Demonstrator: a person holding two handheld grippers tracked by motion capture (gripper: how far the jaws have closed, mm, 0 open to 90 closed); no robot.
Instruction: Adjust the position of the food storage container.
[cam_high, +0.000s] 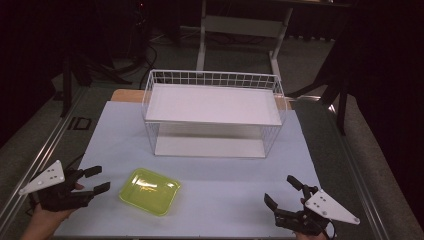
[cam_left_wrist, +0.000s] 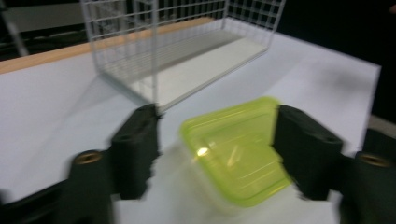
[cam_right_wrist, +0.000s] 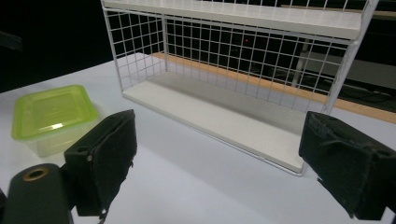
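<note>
Dark room w/ black curtains behind; up front a pale blue-white table top (cam_high: 210, 185) carries a white wire-mesh rack w/ two flat white shelves (cam_high: 212, 106) toward the far side. Nearer the person, left of centre, sits a translucent lime-green plastic container w/ rounded corners (cam_high: 149, 191), flat on the table, well apart from the rack.

Progress, as I judge it: barely started. The container hasn't been picked up; both shelves of the rack look bare. The likely job is grabbing the container, prob. to move it toward the rack, so approach, grip, lift and placement are all left.

Tools: left gripper (cam_high: 97, 180) is near the table's left edge, just beside the container, jaws spread wide and pointing at it. In the left gripper view the container (cam_left_wrist: 236, 149) shows between the two black jaws but farther out, not touched; the view is blurred, so the exact gap is hard to call. Holds nothing.

Right gripper (cam_high: 284, 192) is by the near right corner, well apart from the container, jaws also wide apart, nothing between them. Its own view looks at the rack's lower shelf (cam_right_wrist: 219, 119), w/ the container (cam_right_wrist: 51, 116) off to the left.
</note>
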